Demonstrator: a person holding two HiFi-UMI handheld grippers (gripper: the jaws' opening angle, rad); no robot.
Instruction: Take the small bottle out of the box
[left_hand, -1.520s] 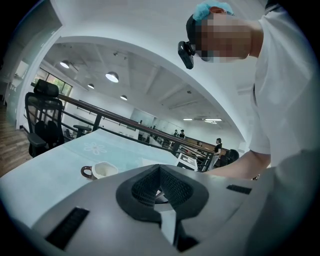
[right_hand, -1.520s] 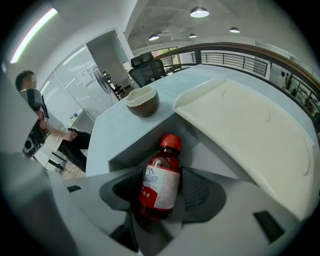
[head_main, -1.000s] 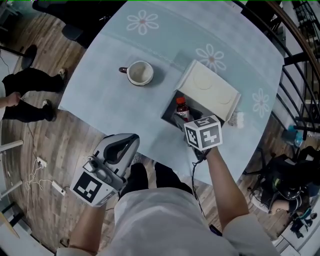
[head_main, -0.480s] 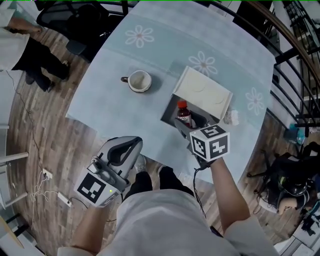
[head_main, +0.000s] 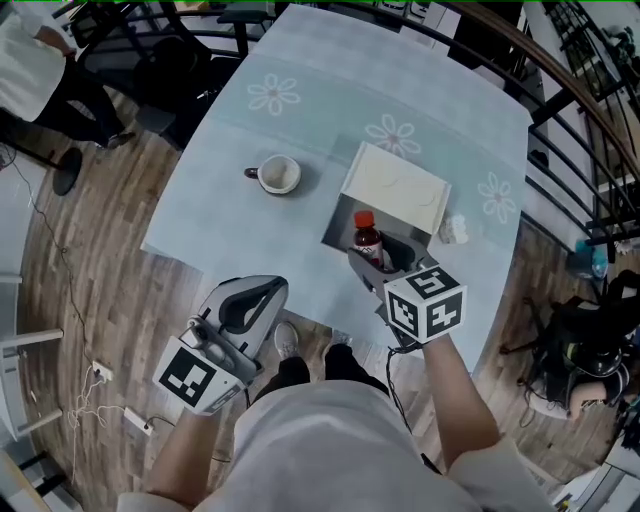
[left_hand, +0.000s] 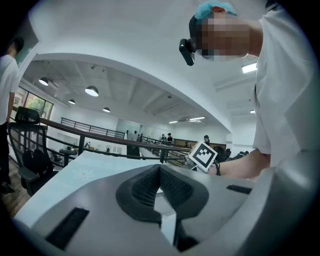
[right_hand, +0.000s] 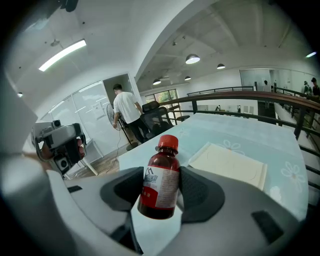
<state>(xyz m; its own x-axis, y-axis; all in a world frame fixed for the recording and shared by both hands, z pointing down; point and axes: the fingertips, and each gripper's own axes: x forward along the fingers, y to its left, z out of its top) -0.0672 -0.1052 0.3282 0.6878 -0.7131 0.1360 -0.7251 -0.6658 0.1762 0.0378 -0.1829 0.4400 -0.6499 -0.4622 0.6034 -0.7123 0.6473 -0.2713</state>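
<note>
A small dark-red bottle (head_main: 365, 238) with a red cap and a white label hangs upright over the dark inside of the open box (head_main: 341, 222), whose cream lid (head_main: 395, 188) lies folded back. My right gripper (head_main: 376, 262) is shut on the bottle (right_hand: 161, 182); both pads press its label in the right gripper view, and the lid (right_hand: 230, 162) shows behind on the table. My left gripper (head_main: 262, 290) hovers off the table's near edge, left of the box. Its pads (left_hand: 145, 185) meet at the tips with nothing between them.
A white mug (head_main: 278, 175) stands on the pale blue flowered table (head_main: 240, 225), left of the box. A small white crumpled thing (head_main: 455, 229) lies by the box's right side. A dark railing (head_main: 580, 110) runs along the right. A person (head_main: 40, 70) and a chair (head_main: 190, 40) are at the far left.
My right gripper has risen with the bottle, which now stands higher over the box. The left gripper has risen a little too. The head view has shifted, so the table looks farther away.
</note>
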